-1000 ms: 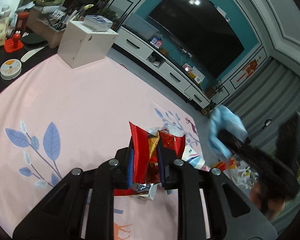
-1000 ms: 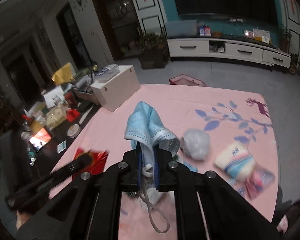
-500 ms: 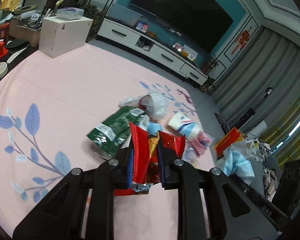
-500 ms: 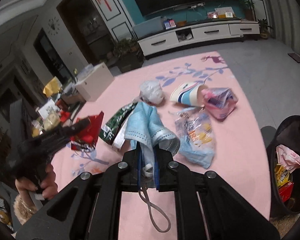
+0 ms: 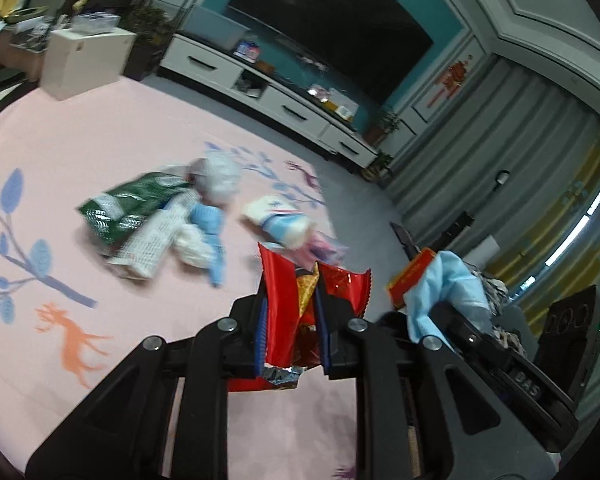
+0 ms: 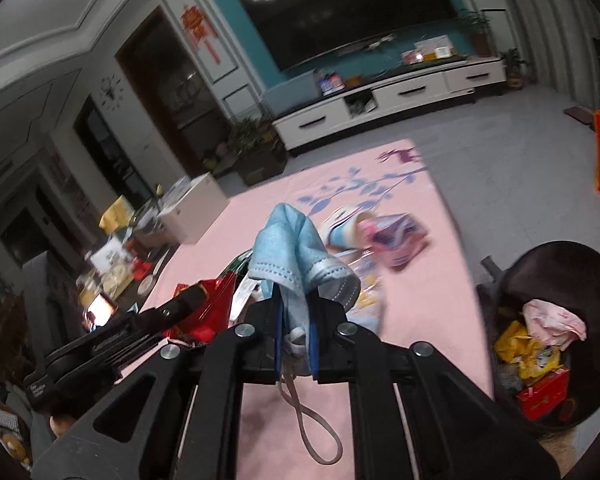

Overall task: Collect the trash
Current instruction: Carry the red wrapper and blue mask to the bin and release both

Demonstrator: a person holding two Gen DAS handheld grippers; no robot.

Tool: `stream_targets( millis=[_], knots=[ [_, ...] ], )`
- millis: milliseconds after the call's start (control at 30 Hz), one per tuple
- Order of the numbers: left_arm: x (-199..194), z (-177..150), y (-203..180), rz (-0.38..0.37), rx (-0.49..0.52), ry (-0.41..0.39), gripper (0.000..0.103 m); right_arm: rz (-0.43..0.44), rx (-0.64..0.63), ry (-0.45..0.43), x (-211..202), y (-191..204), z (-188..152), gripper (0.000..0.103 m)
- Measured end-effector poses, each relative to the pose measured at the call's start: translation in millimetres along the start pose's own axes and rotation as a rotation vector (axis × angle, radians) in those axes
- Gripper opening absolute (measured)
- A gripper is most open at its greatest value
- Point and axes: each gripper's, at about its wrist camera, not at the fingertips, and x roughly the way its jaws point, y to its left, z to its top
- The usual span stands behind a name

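Observation:
My left gripper [image 5: 292, 312] is shut on a red foil snack wrapper [image 5: 278, 292], held above the pink carpet. My right gripper [image 6: 296, 312] is shut on a light blue face mask [image 6: 296, 248], whose ear loop [image 6: 316, 432] dangles below the jaws. The same mask [image 5: 448, 292] shows at the right of the left wrist view, and the red wrapper [image 6: 208, 312] at the left of the right wrist view. A dark round trash bin [image 6: 556, 264] stands at the lower right on the floor beside the carpet, holding several pieces of trash.
On the pink carpet [image 5: 100, 128] lie a green packet [image 5: 128, 208], a white ball of wrap [image 5: 216, 176], a striped paper cup [image 5: 280, 220] and a pink packet [image 6: 396, 236]. A white box [image 5: 84, 60] and a TV cabinet [image 6: 388, 96] stand farther off.
Both grippers have swung to the right across the carpet with their loads still held. The trash bin has come into the right wrist view and drawn closer.

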Motion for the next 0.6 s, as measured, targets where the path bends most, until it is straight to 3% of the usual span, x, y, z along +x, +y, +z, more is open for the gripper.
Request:
stream_targets(
  millis=[133,433,600],
  knots=[
    [11.0,-10.1,-29.6,-0.04,0.033,0.028,0.021,-0.026,0.031,-0.065,-23.8,-19.6,5.3,0.012],
    [48.9,-40.2,-106.3,-0.162,0.14,0.132,0.021,-0.176,0.094,-0.258,-93.0,-57.7,8.7,0.013],
    [72.3,-59.2,-140.7,-0.196,0.191,0.19,0.021,-0.211,0.132,-0.269,-111.9,-84.3,6.7,0.013]
  ],
)
